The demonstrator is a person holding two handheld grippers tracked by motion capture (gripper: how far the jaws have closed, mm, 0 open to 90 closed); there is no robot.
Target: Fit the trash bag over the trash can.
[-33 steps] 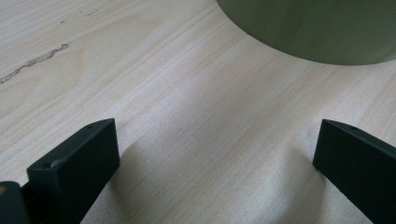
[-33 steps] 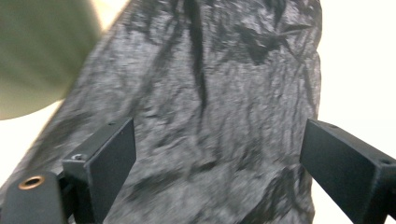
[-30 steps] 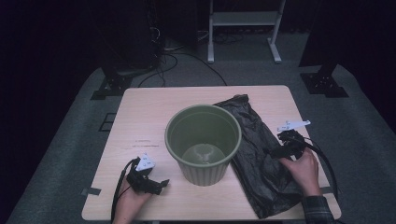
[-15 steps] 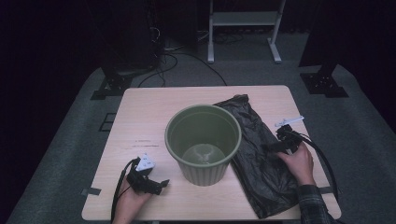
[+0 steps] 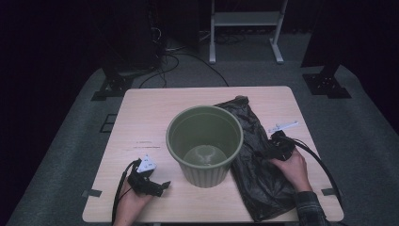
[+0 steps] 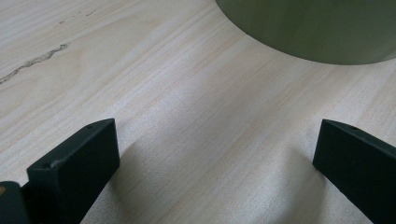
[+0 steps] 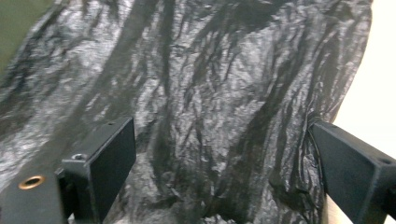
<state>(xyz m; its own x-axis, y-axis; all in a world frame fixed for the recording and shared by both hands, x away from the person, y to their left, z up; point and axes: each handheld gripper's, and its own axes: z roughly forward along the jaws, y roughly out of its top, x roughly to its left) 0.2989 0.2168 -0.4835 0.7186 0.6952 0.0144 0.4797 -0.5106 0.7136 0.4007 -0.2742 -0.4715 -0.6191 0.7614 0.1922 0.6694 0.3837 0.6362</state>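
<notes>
A green plastic bin (image 5: pixel 205 143) stands upright in the middle of the wooden table (image 5: pixel 155 106). A crumpled black plastic bag (image 5: pixel 256 165) lies flat on the table to the bin's right, partly behind it. My right gripper (image 5: pixel 263 153) hovers over the bag's right part with its jaws wide apart; the right gripper view has the bag (image 7: pixel 205 93) spread between the two fingers (image 7: pixel 105 158). My left gripper (image 5: pixel 162 186) rests low at the front left of the table, open, pointing at the bin's base (image 6: pixel 317 28) over bare wood.
A white metal stand (image 5: pixel 244 23) and dark equipment with cables (image 5: pixel 174 61) sit on the grey floor beyond the table. Black stand feet (image 5: pixel 327 84) are at the right. Bare wood stretches left of the bin.
The right gripper has moved left from the bag's right edge onto the bag, closer to the bin. The left gripper has stayed put.
</notes>
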